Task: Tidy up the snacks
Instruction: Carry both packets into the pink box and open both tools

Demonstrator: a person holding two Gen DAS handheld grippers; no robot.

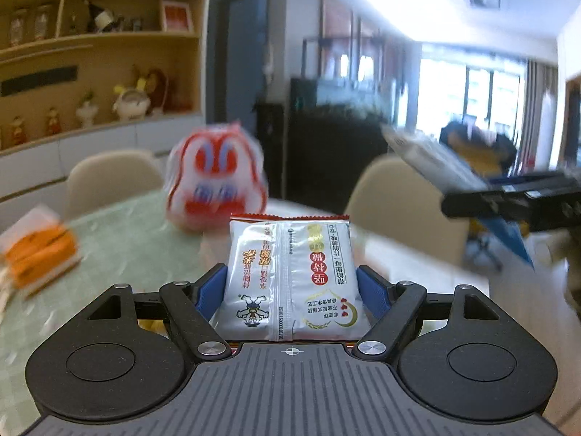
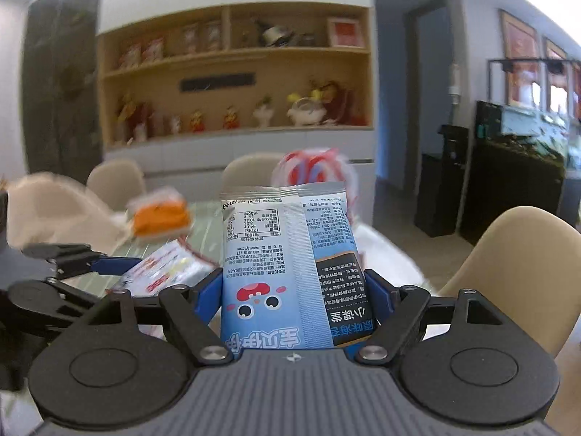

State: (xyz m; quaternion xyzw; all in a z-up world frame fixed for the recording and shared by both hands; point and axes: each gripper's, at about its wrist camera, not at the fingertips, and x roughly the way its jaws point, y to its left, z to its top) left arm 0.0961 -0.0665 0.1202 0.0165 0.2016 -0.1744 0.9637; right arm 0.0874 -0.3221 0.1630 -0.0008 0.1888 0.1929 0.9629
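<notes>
Snack packets are the subject of the task, and two of them are off the dining table (image 1: 120,232) at this moment, one in each gripper. Ordered by size: the table, under a pale green cover, fills the left wrist view from 7 to 10 o'clock; beige chairs (image 1: 112,178) stand at its far edge. On it, at 11 o'clock, rests a red-and-white cartoon-face snack bag (image 1: 216,178), blurred; at 9 o'clock lies an orange-and-white packet (image 1: 40,250), also blurred. The right gripper (image 2: 294,290) carries a blue seaweed snack packet (image 2: 287,265), back panel toward the lens, standing tall between the blue pads, which pinch it at both side edges. The left gripper (image 1: 290,287) carries a shorter silver rice-cracker packet (image 1: 290,276) with a red serrated top edge, likewise clamped by its side edges. Gripping the edges keeps each packet flat and upright, which probably avoids crushing the contents. In the left wrist view the right gripper appears at 3 o'clock with its blue packet; the two tools are well apart, so the loads do not collide. Judged stage: both packets are in transit to a sorting place not visible here.
</notes>
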